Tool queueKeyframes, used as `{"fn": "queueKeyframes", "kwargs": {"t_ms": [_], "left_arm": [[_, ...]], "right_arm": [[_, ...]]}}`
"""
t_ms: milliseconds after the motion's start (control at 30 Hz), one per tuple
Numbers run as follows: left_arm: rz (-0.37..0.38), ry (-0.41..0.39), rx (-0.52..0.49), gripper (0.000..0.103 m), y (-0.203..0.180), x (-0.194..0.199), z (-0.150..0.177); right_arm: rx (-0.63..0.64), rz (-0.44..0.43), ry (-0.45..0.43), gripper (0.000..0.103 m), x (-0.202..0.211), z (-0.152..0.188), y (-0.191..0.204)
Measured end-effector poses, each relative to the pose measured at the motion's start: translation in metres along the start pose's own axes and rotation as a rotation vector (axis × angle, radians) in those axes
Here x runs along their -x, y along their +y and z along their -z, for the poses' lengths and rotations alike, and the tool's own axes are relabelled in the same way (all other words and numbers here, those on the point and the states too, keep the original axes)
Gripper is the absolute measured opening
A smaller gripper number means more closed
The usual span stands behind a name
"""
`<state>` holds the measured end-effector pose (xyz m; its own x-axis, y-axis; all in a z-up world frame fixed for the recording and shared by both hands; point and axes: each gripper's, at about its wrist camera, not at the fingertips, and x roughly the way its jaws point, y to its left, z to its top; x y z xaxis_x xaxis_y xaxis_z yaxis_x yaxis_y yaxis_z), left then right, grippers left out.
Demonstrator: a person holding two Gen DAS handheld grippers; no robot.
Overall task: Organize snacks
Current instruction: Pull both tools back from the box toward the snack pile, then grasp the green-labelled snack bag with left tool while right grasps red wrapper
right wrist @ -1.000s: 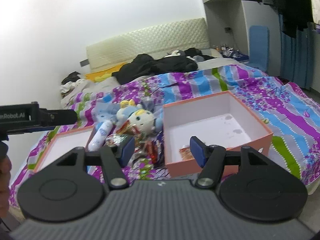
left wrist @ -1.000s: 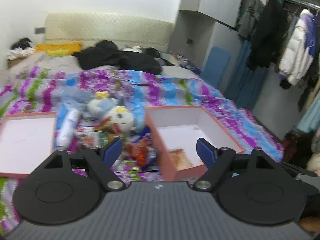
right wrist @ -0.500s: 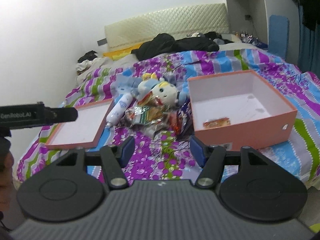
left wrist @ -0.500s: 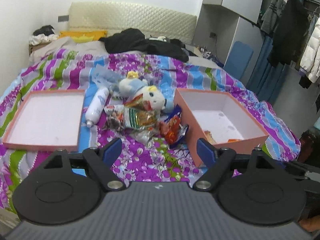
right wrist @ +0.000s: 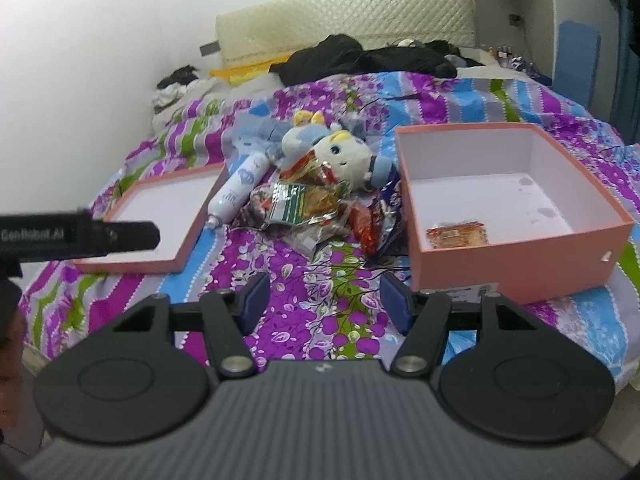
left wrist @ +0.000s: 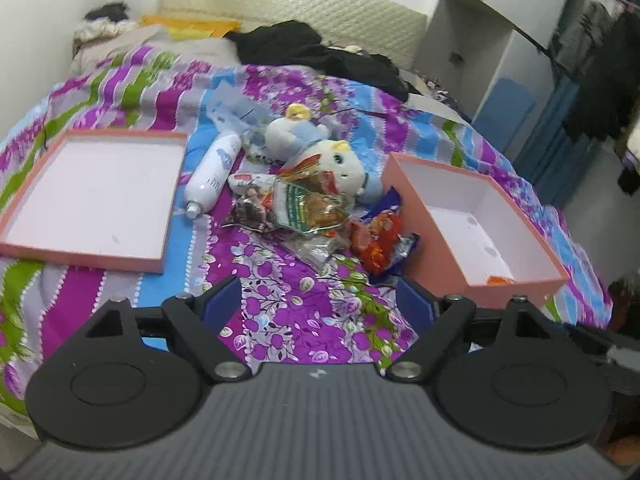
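Snack packets [left wrist: 316,212] lie heaped on the bed [left wrist: 280,300] beside the pink box [right wrist: 520,264]; both grippers, left [left wrist: 320,306] and right [right wrist: 324,302], hover with fingers spread wide, empty.

Lighting: even, soft indoor light, moderately bright; white wall [right wrist: 100,40] washed out toward the upper left of the right wrist view. Shadows: faint, short, beside the pink box [right wrist: 516,264]. Blur: general softness; wardrobe area [left wrist: 592,60] smeared in the left wrist view. Distortion: strong fisheye curvature at edges, dark vignetted corners.
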<state>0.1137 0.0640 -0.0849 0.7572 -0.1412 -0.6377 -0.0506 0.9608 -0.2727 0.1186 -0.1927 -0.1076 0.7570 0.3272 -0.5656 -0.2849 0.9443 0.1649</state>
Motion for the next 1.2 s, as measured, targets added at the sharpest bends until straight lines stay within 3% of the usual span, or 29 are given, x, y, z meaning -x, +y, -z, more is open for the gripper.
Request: {"fn": "queueKeyframes", "kwargs": {"t_ms": [300, 633, 833, 933, 1000, 1067, 1200], "left_arm": [[-0.010, 0.035, 0.075, 0.087, 0.040, -0.064, -0.025], [0.128, 0.128, 0.187, 0.087, 0.079, -0.193, -0.063], [0.174, 0.200, 0.224, 0.086, 0.096, -0.261, -0.078], [0.177, 0.244, 0.266, 0.079, 0.107, -0.284, -0.082], [0.211, 0.284, 0.329, 0.070, 0.116, -0.298, -0.082], [0.219, 0.324, 0.390, 0.062, 0.123, -0.306, -0.080], [0.243, 0.374, 0.409, 0.055, 0.120, -0.318, -0.083]], "right_arm": [[0.091, 0.026, 0.021, 0.062, -0.058, -0.019, 0.015], [0.227, 0.191, 0.093, 0.060, -0.160, -0.041, 0.026], [0.239, 0.278, 0.198, 0.059, -0.216, -0.049, 0.023], [0.236, 0.318, 0.236, 0.059, -0.233, -0.048, 0.020], [0.248, 0.354, 0.259, 0.059, -0.243, -0.047, 0.019], [0.239, 0.357, 0.295, 0.059, -0.251, -0.046, 0.017], [0.259, 0.337, 0.323, 0.059, -0.262, -0.046, 0.014]]}}
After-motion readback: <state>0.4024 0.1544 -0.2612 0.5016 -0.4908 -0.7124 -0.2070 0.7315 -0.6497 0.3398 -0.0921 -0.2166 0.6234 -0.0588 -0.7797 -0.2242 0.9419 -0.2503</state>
